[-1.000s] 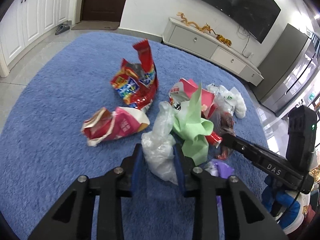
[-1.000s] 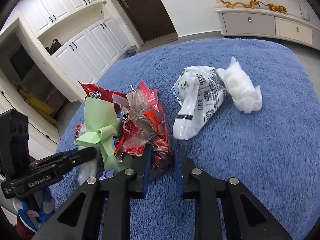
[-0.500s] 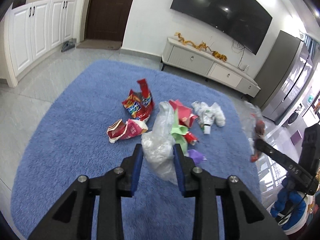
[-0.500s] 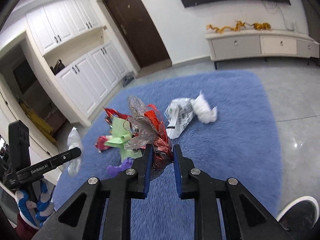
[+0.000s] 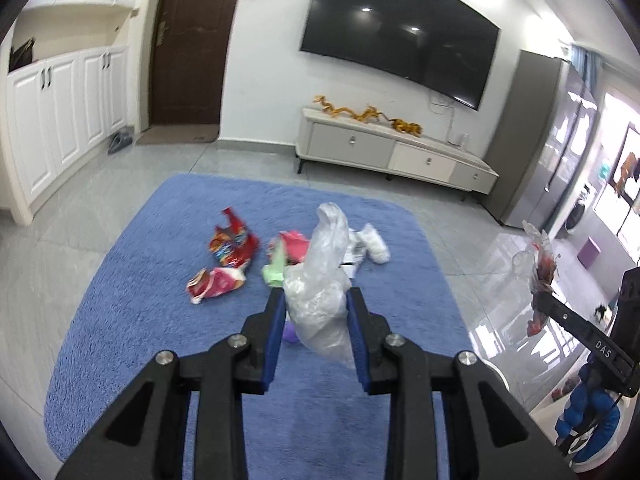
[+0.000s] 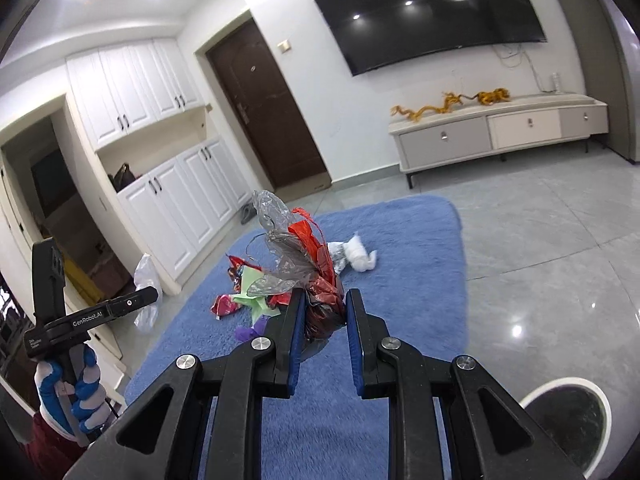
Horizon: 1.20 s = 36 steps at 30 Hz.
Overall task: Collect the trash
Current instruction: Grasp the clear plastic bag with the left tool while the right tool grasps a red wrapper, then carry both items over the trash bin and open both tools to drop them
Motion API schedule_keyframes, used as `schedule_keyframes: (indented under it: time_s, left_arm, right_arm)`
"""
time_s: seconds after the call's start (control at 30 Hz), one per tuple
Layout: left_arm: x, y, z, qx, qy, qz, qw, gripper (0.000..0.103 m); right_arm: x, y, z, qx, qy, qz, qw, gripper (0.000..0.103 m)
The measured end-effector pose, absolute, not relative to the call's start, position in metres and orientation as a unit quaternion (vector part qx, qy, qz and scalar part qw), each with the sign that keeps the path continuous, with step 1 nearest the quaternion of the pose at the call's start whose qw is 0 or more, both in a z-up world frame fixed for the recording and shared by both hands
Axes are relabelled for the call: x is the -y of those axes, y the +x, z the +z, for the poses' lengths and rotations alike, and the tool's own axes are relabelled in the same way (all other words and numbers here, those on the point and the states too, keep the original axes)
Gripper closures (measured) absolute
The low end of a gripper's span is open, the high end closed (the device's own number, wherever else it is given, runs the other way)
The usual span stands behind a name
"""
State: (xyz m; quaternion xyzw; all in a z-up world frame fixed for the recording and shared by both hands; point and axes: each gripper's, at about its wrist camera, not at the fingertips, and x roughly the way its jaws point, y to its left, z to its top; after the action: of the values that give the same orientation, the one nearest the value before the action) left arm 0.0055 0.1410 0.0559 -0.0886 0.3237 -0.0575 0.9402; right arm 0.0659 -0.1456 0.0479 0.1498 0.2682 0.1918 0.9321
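Note:
My left gripper (image 5: 316, 302) is shut on a crumpled clear plastic bag (image 5: 320, 280) and holds it high above the blue rug (image 5: 140, 300). My right gripper (image 6: 323, 304) is shut on a red and clear wrapper (image 6: 308, 264), also raised; the wrapper shows in the left wrist view (image 5: 540, 264) at the right. On the rug lie a red snack bag (image 5: 232, 242), a pink-red wrapper (image 5: 216, 284), green paper (image 5: 274, 270), a purple scrap (image 6: 248, 330) and white bags (image 5: 370, 242).
A white bin (image 6: 568, 412) with a dark opening stands at the lower right in the right wrist view. A TV cabinet (image 5: 396, 156) lines the far wall, white cupboards (image 5: 64, 120) the left. Grey tile floor (image 6: 540, 232) surrounds the rug.
Both grippers have lifted well up and back from the trash pile, each carrying its piece. The pile on the rug now looks small and far below.

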Motion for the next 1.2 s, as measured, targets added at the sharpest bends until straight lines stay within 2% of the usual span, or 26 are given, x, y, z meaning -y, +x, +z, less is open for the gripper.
schedule_keyframes:
  time_s: [0.3,0.67,1.2]
  left_arm:
    - [-0.045,-0.010,0.069,-0.307,-0.005,-0.111,0.945,0.074]
    - [0.070,-0.019,0.042,-0.328,0.088,-0.195,0.920,0.074]
    - [0.146,-0.012,-0.002,-0.369,0.145,-0.247,0.884,0.074]
  right_arm:
    - [0.217,0.012,0.041,-0.249,0.175,0.125,0.944,0.083]
    - [0.295,-0.027,-0.007,-0.279,0.222,0.041,0.933,0.083]
    - [0.340,-0.032,-0.063,-0.329,0.278,-0.005,0.902,0.083]
